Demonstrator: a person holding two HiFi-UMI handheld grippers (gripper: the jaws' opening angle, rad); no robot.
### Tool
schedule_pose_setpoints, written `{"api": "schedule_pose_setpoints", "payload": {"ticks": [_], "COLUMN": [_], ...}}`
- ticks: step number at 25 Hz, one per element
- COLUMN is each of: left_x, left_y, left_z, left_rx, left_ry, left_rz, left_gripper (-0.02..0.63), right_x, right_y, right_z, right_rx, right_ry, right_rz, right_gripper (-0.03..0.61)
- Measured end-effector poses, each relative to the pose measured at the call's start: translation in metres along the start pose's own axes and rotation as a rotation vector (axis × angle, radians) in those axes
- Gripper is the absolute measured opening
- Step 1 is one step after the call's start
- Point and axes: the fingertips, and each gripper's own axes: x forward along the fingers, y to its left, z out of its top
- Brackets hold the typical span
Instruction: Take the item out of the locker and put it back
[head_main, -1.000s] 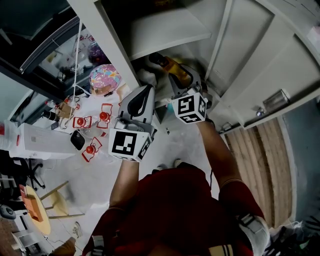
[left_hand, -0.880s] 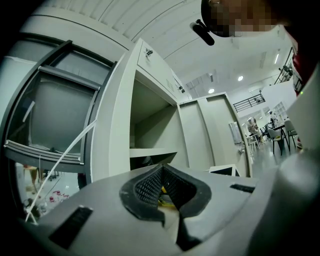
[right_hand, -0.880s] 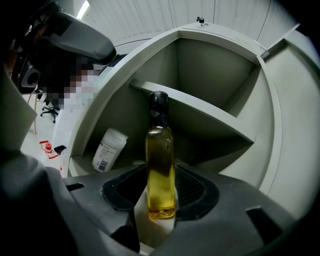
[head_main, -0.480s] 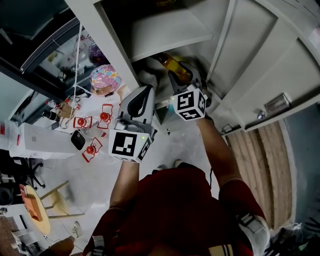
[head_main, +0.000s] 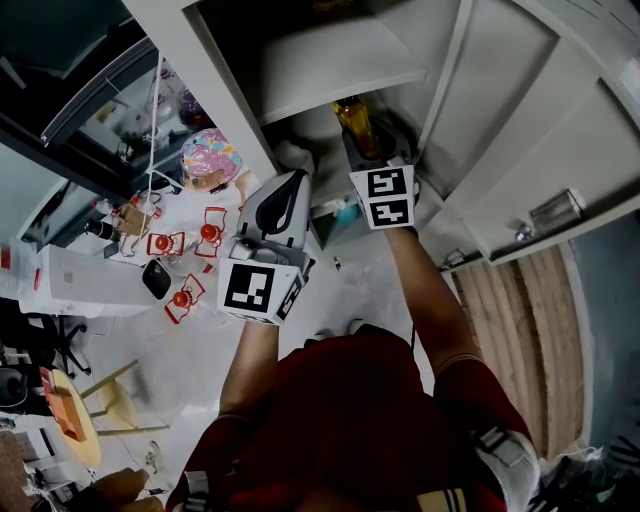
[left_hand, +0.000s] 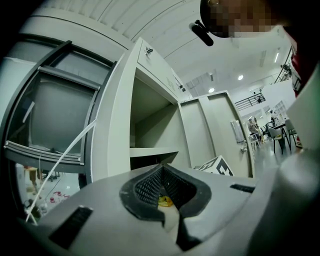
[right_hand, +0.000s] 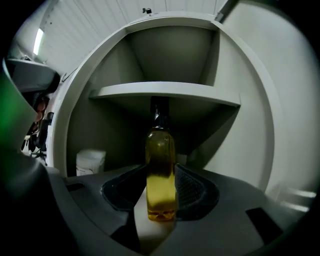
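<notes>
The right gripper (right_hand: 160, 189) holds a tall glass bottle of yellow liquid with a dark top (right_hand: 160, 170). Its two jaws are partly apart and press on the low part of the bottle from both sides. The bottle stands straight up, right at the mouth of the big white metal locker (head_main: 330, 60), just under the white shelf (right_hand: 165, 92). It is in the air and not resting on anything. I think this is the carrying step, with the bottle at the doorway of the locker, but I cannot tell if it is coming out or going back in. To put it back, the next move needs the bottle kept straight, pushed in under the shelf, and set down beside the small white tub (right_hand: 90, 161) without bumping it. The right arm reaches far forward and its gripper points almost flat. The left gripper (left_hand: 162, 186) has its jaws closed with nothing in them, and it hangs flat beside the locker's edge.
</notes>
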Motion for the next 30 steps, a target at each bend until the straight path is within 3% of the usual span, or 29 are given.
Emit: {"api": "schedule_pose_setpoints", "payload": {"ticks": [9,18,30], "left_x": [0.007,0.01,0.002], "left_y": [-0.005,-0.007,-0.009], "left_z": [-0.004,-0.005,-0.004], "left_rx": [-0.001,-0.007,-0.019], "left_ry": [0.0,-0.001,-0.018], "left_rz": [-0.007,-0.014,-0.02], "left_gripper": [0.006,0.006,0.006], "right_x": [0.002,-0.002,-0.039], "right_y": [-0.012,-0.013,-0.008], "right_z": [-0.006,0.002,0.023], "right_rx": [0.149,0.104,0.063], "right_ry": [0.002,-0.033,-0.079], "right_rz": [-0.001,0.003,-0.008], "right_gripper": [0.173,0.215,0.192]}}
